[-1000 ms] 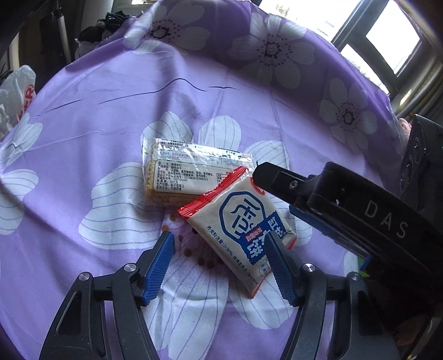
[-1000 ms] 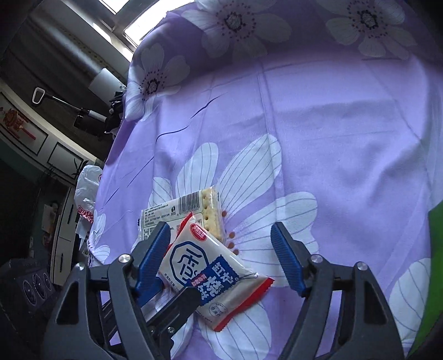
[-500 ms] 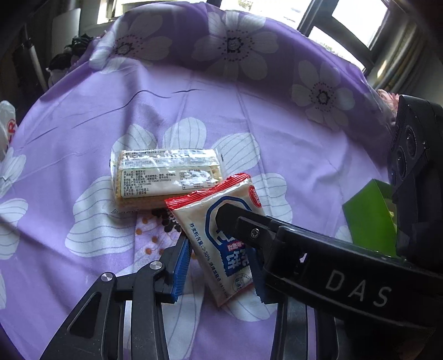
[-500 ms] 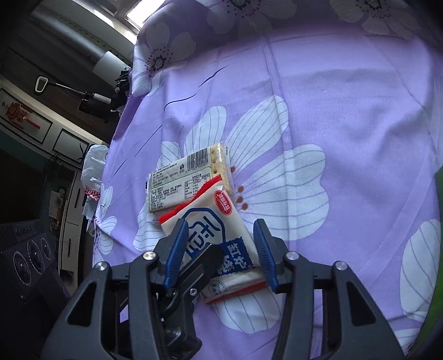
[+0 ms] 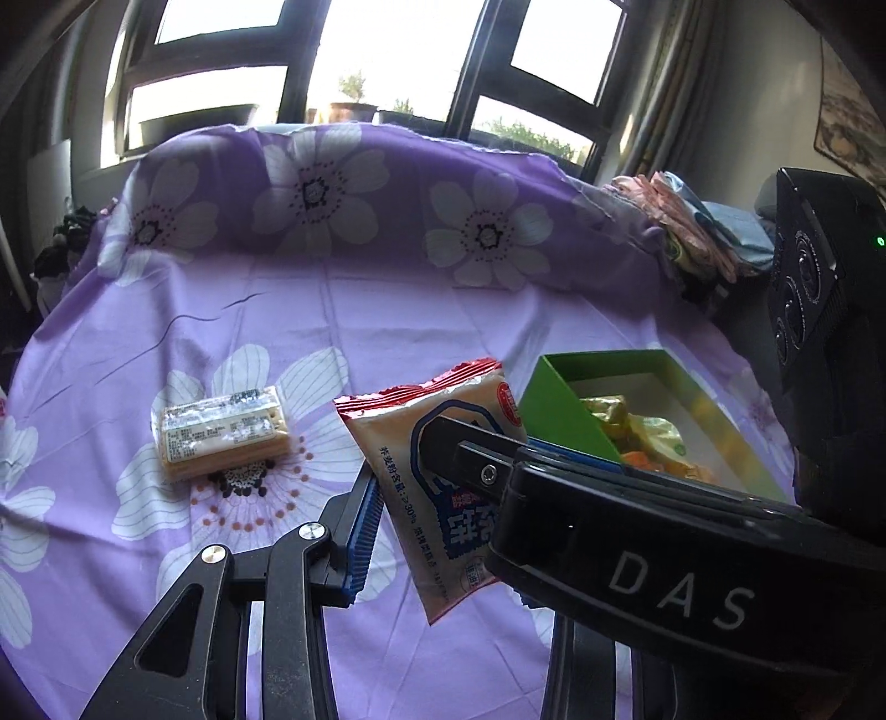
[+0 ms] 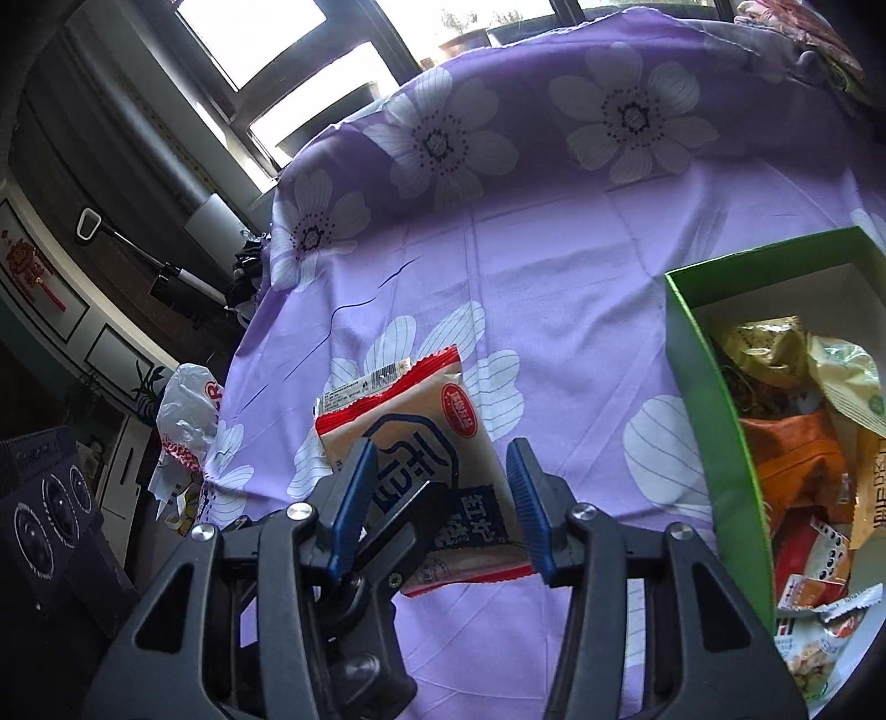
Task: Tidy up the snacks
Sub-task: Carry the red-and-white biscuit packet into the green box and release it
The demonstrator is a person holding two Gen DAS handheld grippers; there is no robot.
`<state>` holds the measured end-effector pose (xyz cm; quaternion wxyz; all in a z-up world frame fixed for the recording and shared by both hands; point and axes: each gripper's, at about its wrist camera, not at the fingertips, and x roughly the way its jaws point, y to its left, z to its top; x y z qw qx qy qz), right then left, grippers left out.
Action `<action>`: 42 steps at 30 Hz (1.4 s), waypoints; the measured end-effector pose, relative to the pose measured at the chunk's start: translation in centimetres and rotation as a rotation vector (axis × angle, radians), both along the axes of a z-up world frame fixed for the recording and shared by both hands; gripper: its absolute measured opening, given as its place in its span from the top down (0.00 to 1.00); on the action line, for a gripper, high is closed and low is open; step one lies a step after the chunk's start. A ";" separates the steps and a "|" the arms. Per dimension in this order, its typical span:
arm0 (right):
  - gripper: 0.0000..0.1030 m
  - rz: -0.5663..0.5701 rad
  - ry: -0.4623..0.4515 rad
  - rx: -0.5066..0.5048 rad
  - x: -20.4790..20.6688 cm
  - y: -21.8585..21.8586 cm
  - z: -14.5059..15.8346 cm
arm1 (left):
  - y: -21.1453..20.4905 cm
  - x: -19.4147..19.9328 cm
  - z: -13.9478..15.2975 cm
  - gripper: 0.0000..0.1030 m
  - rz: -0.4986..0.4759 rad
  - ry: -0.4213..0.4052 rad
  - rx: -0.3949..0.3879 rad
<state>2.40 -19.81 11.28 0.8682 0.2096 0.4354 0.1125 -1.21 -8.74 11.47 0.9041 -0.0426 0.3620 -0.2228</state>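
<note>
A beige snack packet with red ends and blue print [image 5: 437, 471] hangs lifted off the purple flowered cloth [image 5: 387, 321]. Both grippers are shut on it. My left gripper [image 5: 432, 498] holds its sides; the right blue finger is hidden behind the right gripper's black body. My right gripper [image 6: 440, 498] clamps the same packet [image 6: 421, 426] between its blue pads. A clear-wrapped cracker pack [image 5: 221, 437] lies on the cloth to the left. A green box [image 5: 559, 404] with several snacks inside stands to the right, also in the right wrist view [image 6: 714, 399].
Folded cloths [image 5: 686, 221] lie at the far right of the table. A white plastic bag [image 6: 185, 415] hangs at the table's left edge. Windows [image 5: 387, 50] stand behind the table. A black speaker-like device [image 5: 819, 310] stands on the right.
Both grippers closed on the packet and lifted it off the cloth, moving right toward the green box. The cracker pack stayed on the cloth.
</note>
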 end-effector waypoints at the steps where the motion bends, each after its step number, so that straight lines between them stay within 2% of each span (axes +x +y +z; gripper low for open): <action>1: 0.52 -0.008 -0.004 0.005 -0.1 -0.4 0.5 | -0.2 -0.2 0.5 0.61 0.000 -0.009 -0.011; 8: 0.52 -0.072 -0.068 0.059 -2.2 -4.3 3.0 | -4.3 -1.4 3.0 0.61 -0.041 -0.090 0.022; 19: 0.50 -0.302 -0.076 0.115 -5.3 -12.8 3.3 | -13.0 -1.7 3.3 0.61 -0.197 -0.114 0.043; 26: 0.50 -0.435 -0.032 0.143 -7.2 -17.0 2.2 | -17.0 -1.5 2.1 0.61 -0.286 -0.062 0.036; 31: 0.49 -0.503 0.019 0.149 -7.6 -18.6 1.3 | -18.5 -1.0 0.9 0.61 -0.327 0.007 0.017; 35: 0.49 -0.544 0.065 0.135 -7.3 -19.0 0.6 | -19.0 -0.8 -0.1 0.61 -0.341 0.061 0.009; 39: 0.48 -0.555 0.075 0.121 -7.3 -19.0 0.6 | -18.4 -0.9 -0.2 0.61 -0.323 0.075 0.013; 42: 0.41 -0.567 0.051 0.089 -7.4 -19.0 1.2 | -17.2 -0.7 0.2 0.61 -0.303 0.070 0.004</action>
